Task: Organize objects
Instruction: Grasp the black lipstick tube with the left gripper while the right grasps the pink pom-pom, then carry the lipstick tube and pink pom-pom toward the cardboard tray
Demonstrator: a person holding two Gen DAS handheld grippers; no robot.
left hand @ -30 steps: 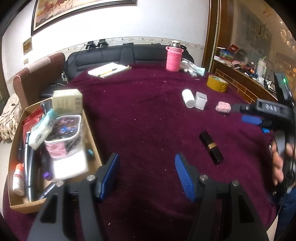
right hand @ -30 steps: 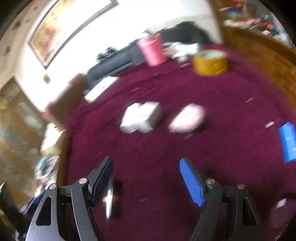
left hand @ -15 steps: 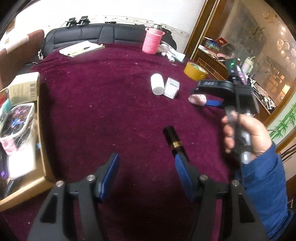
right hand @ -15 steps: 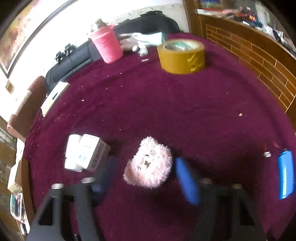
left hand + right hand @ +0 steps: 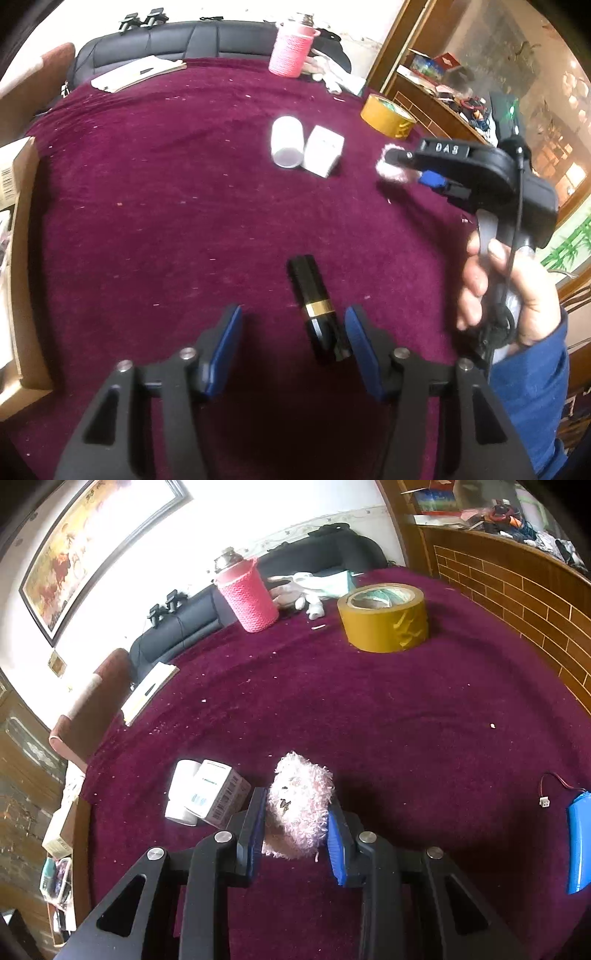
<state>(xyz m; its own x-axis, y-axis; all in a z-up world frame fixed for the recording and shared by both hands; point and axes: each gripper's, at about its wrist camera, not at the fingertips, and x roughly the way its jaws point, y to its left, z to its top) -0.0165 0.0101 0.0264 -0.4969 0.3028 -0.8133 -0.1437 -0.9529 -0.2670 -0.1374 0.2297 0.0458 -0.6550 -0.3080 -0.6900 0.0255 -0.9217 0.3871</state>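
Pink fluffy toy [image 5: 299,808]: lies on the maroon surface [image 5: 406,720], squeezed between the two blue pads of the right gripper [image 5: 297,825].
Right gripper fingers [image 5: 255,823]: narrow and closing, both pads pressed into the toy's fur.
Black tube with gold band [image 5: 317,314]: lies on the surface between the pads of the left gripper [image 5: 293,345], nearer the right-hand pad; contact cannot be told.
Left gripper fingers [image 5: 225,350]: moderately wide and closing; a clear gap shows on the left-hand side of the tube.
Hand [image 5: 502,291]: in a blue sleeve [image 5: 532,398], grasping the right gripper's handle, seen from the left wrist view.
White bottle [image 5: 181,794] and white box [image 5: 218,794]: lying side by side, touching, just beside the toy.
Tape roll [image 5: 384,616]: brown, standing flat, well apart from the toy.
Pink cup [image 5: 247,594]: upright near the far edge.
Blue battery [image 5: 580,842]: lies apart, at the right-hand edge of the right wrist view.
Cardboard box [image 5: 22,258]: at the left-hand edge of the surface.
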